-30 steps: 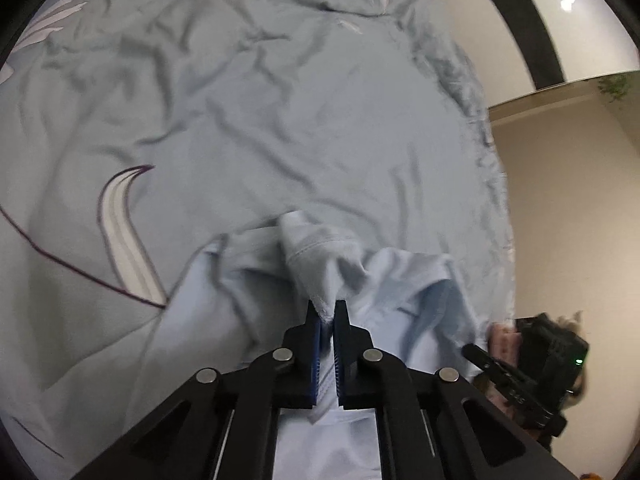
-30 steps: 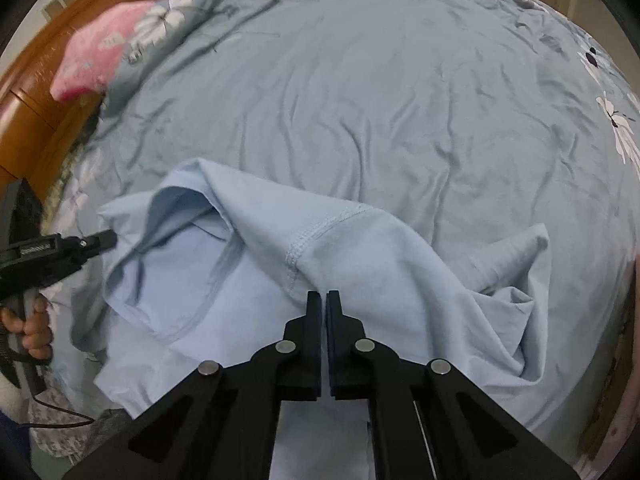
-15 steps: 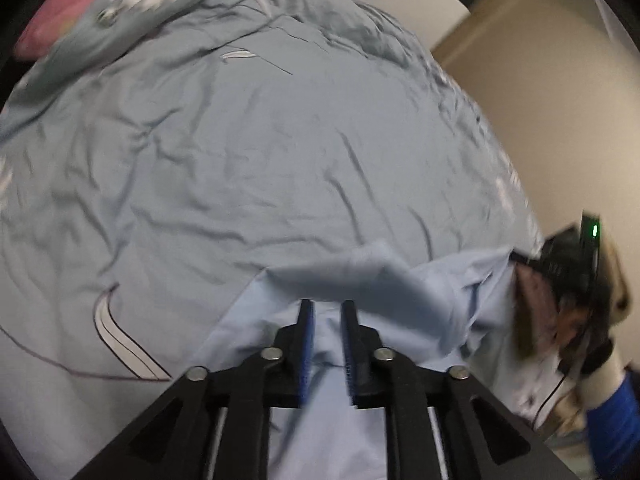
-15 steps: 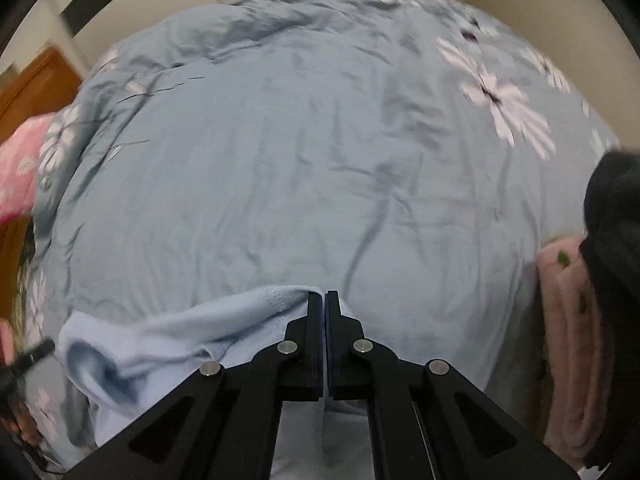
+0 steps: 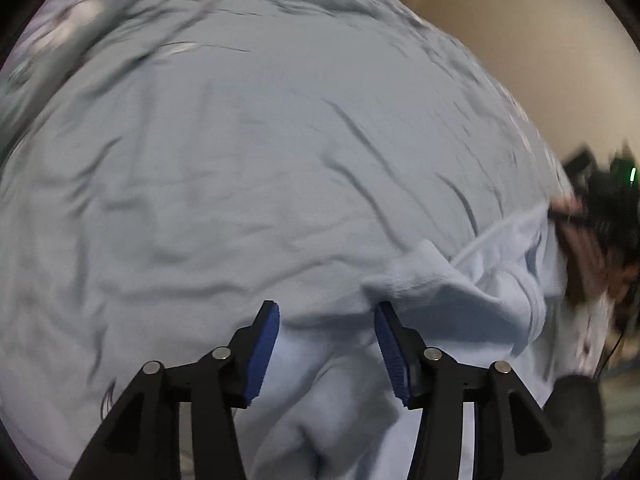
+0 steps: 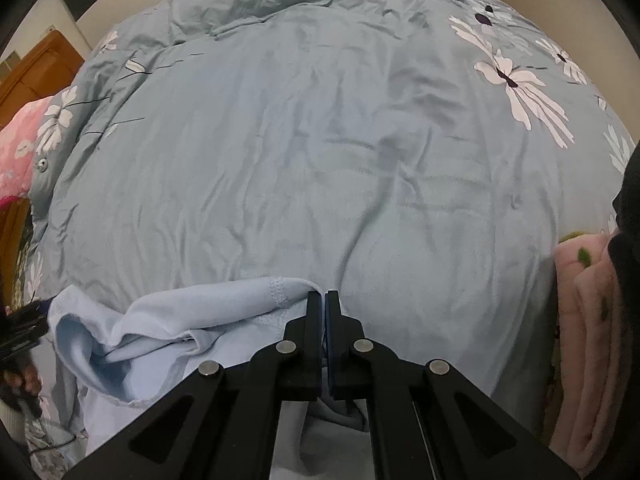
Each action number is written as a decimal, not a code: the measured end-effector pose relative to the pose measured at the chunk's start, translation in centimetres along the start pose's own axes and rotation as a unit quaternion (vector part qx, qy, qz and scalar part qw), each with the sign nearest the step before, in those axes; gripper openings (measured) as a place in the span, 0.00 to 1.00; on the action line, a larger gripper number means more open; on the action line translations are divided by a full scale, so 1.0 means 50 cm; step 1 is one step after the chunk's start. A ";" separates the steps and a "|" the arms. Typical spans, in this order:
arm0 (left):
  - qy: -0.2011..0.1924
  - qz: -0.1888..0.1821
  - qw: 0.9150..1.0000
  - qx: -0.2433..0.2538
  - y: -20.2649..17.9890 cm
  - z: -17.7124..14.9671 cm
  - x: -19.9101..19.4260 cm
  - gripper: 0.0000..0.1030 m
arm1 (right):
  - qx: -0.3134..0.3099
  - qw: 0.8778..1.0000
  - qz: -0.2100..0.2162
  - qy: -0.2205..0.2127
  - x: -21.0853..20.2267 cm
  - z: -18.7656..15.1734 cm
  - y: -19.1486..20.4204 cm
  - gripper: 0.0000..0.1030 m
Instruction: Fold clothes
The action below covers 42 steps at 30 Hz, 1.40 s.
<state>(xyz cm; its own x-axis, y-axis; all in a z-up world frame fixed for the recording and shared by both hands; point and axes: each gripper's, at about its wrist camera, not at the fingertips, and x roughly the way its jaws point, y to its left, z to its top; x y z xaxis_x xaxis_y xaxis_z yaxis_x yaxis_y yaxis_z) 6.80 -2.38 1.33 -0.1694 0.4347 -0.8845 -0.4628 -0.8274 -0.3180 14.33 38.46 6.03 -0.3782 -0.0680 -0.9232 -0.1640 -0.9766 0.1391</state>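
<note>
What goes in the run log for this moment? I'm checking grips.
left gripper: open, above light blue shirt | right gripper: shut on shirt hem | surface: floral duvet

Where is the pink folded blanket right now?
In the right wrist view, the pink folded blanket lies at the far right edge of the blue-grey floral duvet, right of the right tool, against a black item.
</note>
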 end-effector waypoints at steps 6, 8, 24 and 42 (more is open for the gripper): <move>0.030 0.007 0.996 0.089 -0.038 0.022 0.046 0.50 | -0.046 0.999 -0.004 -0.023 -0.064 -0.018 0.019 0.37; 0.039 0.008 0.993 0.115 -0.049 0.028 0.061 0.47 | -0.074 0.997 0.005 -0.029 -0.083 -0.027 0.030 0.38; 0.003 0.017 0.992 0.125 -0.045 0.000 0.037 0.05 | -0.236 0.970 0.038 0.030 0.036 -0.040 0.094 0.27; -0.225 0.061 0.971 0.055 -0.057 -0.031 -0.362 0.04 | -0.185 0.968 0.077 -0.151 -0.350 -0.039 0.164 0.03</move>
<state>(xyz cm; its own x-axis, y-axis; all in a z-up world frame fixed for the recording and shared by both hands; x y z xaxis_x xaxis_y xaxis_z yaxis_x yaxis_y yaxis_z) 12.53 -8.42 17.71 -0.5806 0.4673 -0.6667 -0.5008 -0.8506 -0.1601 21.38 31.22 22.65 -0.6298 -0.2113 -0.7474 0.2328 -0.9694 0.0779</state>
